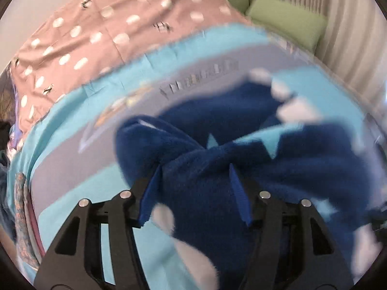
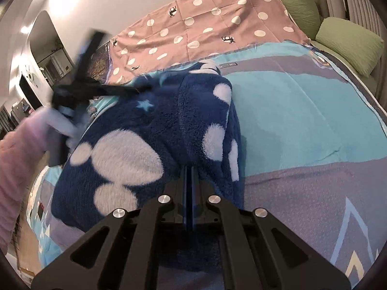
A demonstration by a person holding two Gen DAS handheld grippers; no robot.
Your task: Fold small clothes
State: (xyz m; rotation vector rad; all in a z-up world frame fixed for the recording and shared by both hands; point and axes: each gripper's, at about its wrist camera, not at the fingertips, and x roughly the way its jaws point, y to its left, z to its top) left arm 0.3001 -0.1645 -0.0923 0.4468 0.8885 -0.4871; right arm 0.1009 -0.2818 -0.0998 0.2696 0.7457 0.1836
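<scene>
A dark blue fleece garment (image 2: 150,145) with white blotches lies bunched on the bed's blue-and-grey sheet (image 2: 302,120). The right gripper (image 2: 189,169) has its jaws closed on a fold at the garment's near edge. The left gripper (image 1: 196,181) has bunched fleece between its half-spread jaws; blur hides whether the pads press it. A pink dotted cover (image 2: 205,24) lies beyond.

A bed under a blue-and-grey sheet (image 2: 302,120) and a pink dotted cover (image 2: 205,29) (farther back), green cushions (image 2: 348,48) and pale curtains (image 1: 350,24) at right.
</scene>
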